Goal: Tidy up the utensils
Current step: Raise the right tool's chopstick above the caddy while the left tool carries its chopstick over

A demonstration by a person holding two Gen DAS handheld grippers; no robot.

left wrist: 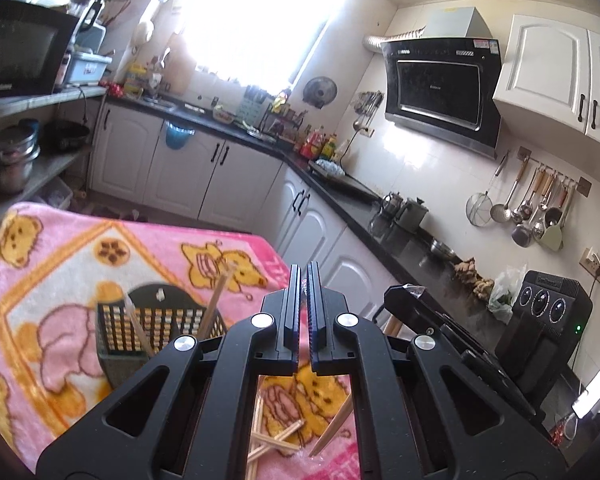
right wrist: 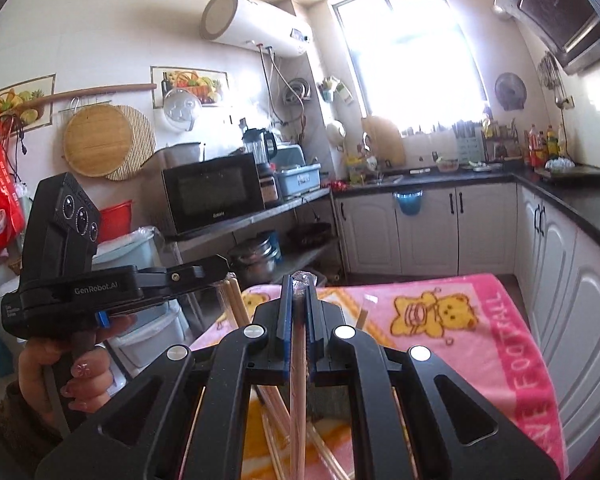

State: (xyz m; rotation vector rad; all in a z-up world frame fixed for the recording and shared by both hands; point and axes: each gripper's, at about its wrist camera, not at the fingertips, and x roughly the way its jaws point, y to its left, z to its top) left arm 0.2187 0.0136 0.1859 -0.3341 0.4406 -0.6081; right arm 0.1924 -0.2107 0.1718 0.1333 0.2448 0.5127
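A black slotted utensil holder (left wrist: 156, 328) stands on the pink bear-print towel (left wrist: 60, 280), with two wooden chopsticks (left wrist: 216, 300) leaning in it. Loose chopsticks (left wrist: 276, 440) lie on the towel below my left gripper (left wrist: 304, 272), which is shut and holds nothing that I can see. My right gripper (right wrist: 299, 280) is shut on a plastic-wrapped pair of chopsticks (right wrist: 298, 380), held upright above the towel (right wrist: 480, 340). More wrapped chopsticks (right wrist: 276, 420) lie under it. The left gripper body (right wrist: 112, 284) shows at the left of the right wrist view.
A dark kitchen counter (left wrist: 380, 216) with kettles, bottles and an air fryer (left wrist: 548, 312) runs along the right. A microwave (right wrist: 212, 192) sits on a shelf at the left. White cabinets (right wrist: 428, 232) stand behind the table.
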